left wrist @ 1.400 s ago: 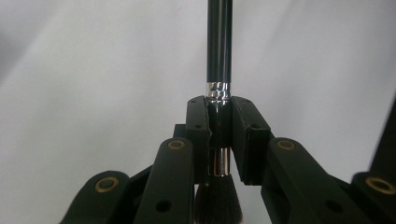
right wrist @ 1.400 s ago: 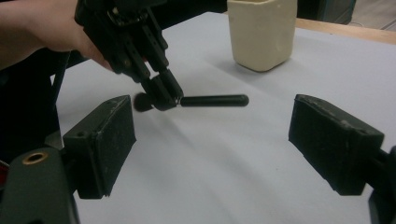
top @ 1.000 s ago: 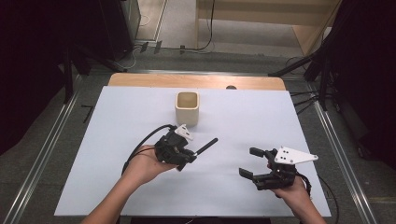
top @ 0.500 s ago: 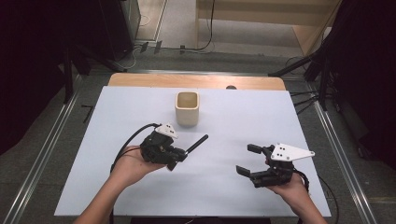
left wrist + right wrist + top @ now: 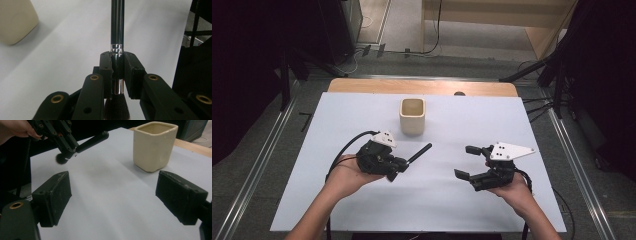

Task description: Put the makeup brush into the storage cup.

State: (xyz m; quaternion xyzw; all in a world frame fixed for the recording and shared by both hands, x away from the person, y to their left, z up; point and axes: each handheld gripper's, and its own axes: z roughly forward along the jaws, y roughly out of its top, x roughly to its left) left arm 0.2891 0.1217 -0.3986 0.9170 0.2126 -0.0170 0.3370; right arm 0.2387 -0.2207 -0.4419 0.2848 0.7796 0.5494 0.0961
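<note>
A black brush (image 5: 419,153) with a dark bristle head (image 5: 61,158) is clamped at its silver ferrule in my left gripper (image 5: 401,164), which is shut on it. Its handle (image 5: 117,25) points away past the jaws, toward the table's middle. The brush hangs just above the white table sheet (image 5: 362,115). A cream square cup (image 5: 412,116) stands upright at the back centre, apart from both grippers. My right gripper (image 5: 464,161) stands open at the near right with nothing between its pads (image 5: 53,195); its view looks at the cup (image 5: 155,145) and the left gripper (image 5: 57,132).
A wooden strip (image 5: 422,87) runs along the table's far edge. Metal rails (image 5: 572,165) flank the table on both sides, with dark stands (image 5: 557,75) beyond. The left gripper's cable (image 5: 344,150) loops over the sheet near the left hand.
The left hand has carried the brush leftward, away from the cup. The right gripper has shifted a little to the left and farther from the near edge, still open.
</note>
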